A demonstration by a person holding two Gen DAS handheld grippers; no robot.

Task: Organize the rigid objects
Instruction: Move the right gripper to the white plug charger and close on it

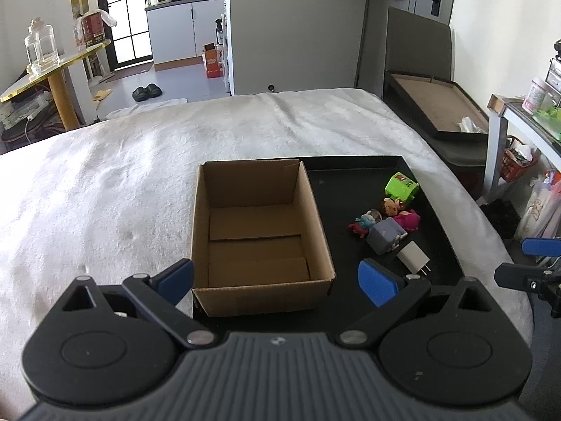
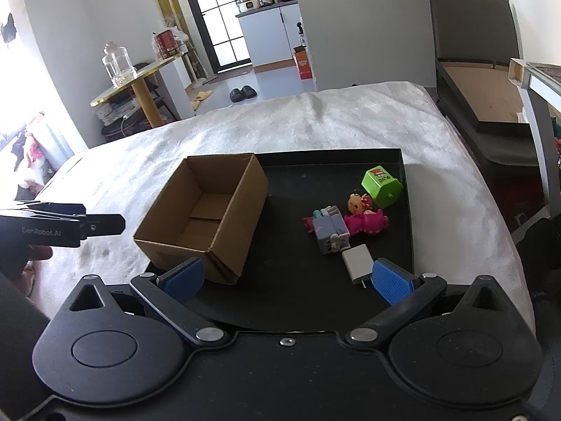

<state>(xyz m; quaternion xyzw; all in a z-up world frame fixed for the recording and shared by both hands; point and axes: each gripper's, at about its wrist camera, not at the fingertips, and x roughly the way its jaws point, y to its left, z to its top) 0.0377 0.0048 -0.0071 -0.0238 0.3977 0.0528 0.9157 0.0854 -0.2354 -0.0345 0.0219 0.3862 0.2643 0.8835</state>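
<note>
An empty open cardboard box point(image 1: 257, 242) point(image 2: 205, 214) stands on the left part of a black tray point(image 1: 354, 172) point(image 2: 315, 161). Right of it lie a green block toy point(image 1: 401, 187) point(image 2: 381, 183), a doll head point(image 1: 392, 206) point(image 2: 359, 202), a pink figure point(image 1: 406, 219) point(image 2: 366, 222), a grey-blue block toy point(image 1: 385, 234) point(image 2: 331, 229) and a white charger plug point(image 1: 413, 256) point(image 2: 357, 261). My left gripper point(image 1: 277, 282) is open and empty at the box's near wall. My right gripper point(image 2: 287, 279) is open and empty over the tray's near part, its right finger point(image 2: 392, 282) beside the plug.
The tray lies on a bed with a white fleece blanket point(image 1: 122, 182) point(image 2: 350, 122). A dark bench point(image 1: 438, 112) and a side table point(image 1: 526, 119) stand to the right. A gold round table with a glass jar point(image 1: 40, 47) point(image 2: 117, 61) stands at the far left.
</note>
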